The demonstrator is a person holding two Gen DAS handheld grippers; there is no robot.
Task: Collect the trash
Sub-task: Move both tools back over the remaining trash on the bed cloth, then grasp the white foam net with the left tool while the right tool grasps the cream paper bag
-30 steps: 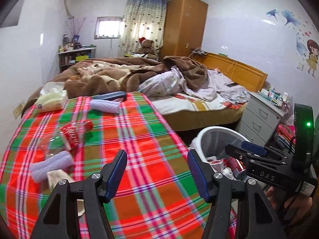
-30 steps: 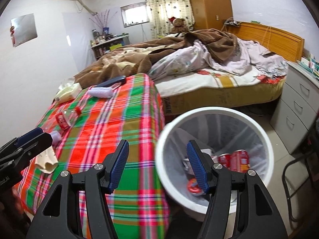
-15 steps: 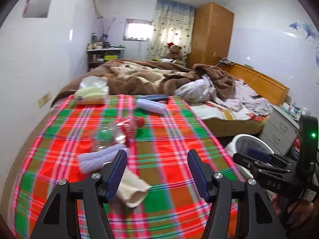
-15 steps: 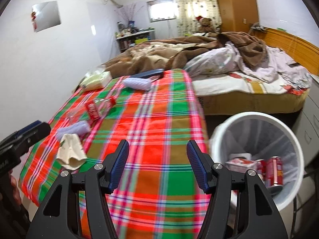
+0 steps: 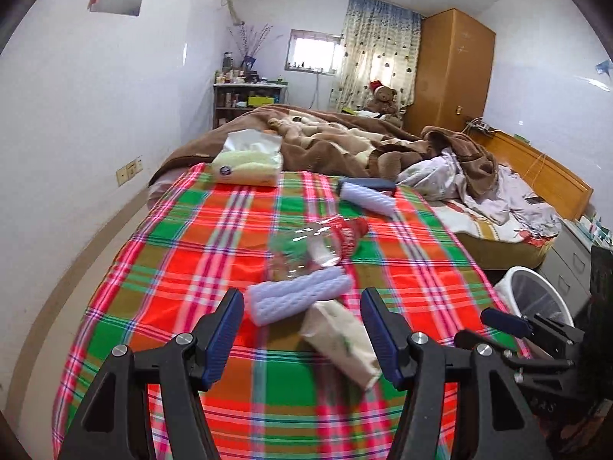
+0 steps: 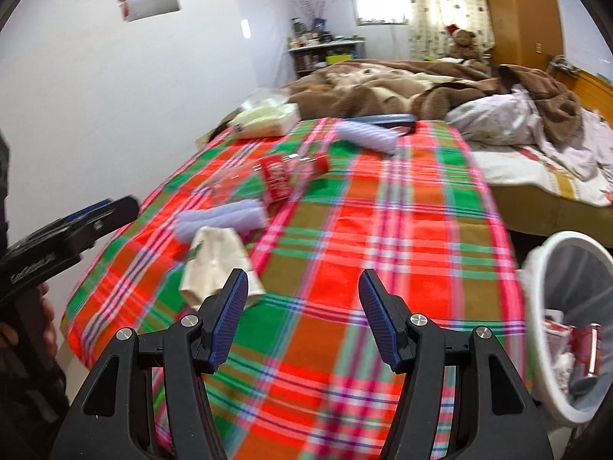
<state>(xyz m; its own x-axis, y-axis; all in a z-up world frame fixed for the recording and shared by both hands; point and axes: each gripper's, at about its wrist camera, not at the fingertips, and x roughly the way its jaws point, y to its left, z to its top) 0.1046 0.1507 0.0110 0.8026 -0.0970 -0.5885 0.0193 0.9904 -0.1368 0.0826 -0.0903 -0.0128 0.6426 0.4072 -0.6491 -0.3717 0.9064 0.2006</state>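
On the plaid tablecloth (image 5: pixel 184 268) lie a clear plastic bottle with a red label (image 5: pixel 318 241), a pale purple roll (image 5: pixel 299 299) and a cream crumpled wrapper (image 5: pixel 341 341). My left gripper (image 5: pixel 302 329) is open, hovering just short of the roll and wrapper, nothing between its fingers. My right gripper (image 6: pixel 302 322) is open over the cloth, the wrapper (image 6: pixel 214 264) beside its left finger. The bottle (image 6: pixel 276 180) and roll (image 6: pixel 222 218) lie farther off. The white bin (image 6: pixel 571 329) holding red cans stands at the right.
A tissue pack (image 5: pixel 249 161), a second purple roll (image 5: pixel 367 199) and a dark flat object (image 5: pixel 367 183) lie at the table's far end. Behind is an unmade bed (image 5: pixel 383 145). The bin (image 5: pixel 536 299) sits by the table's right edge; drawers (image 5: pixel 571 264) stand beyond.
Both grippers swung left, away from the bin and over the table. The roll and wrapper now sit close before the left gripper. Jaws stayed as wide.
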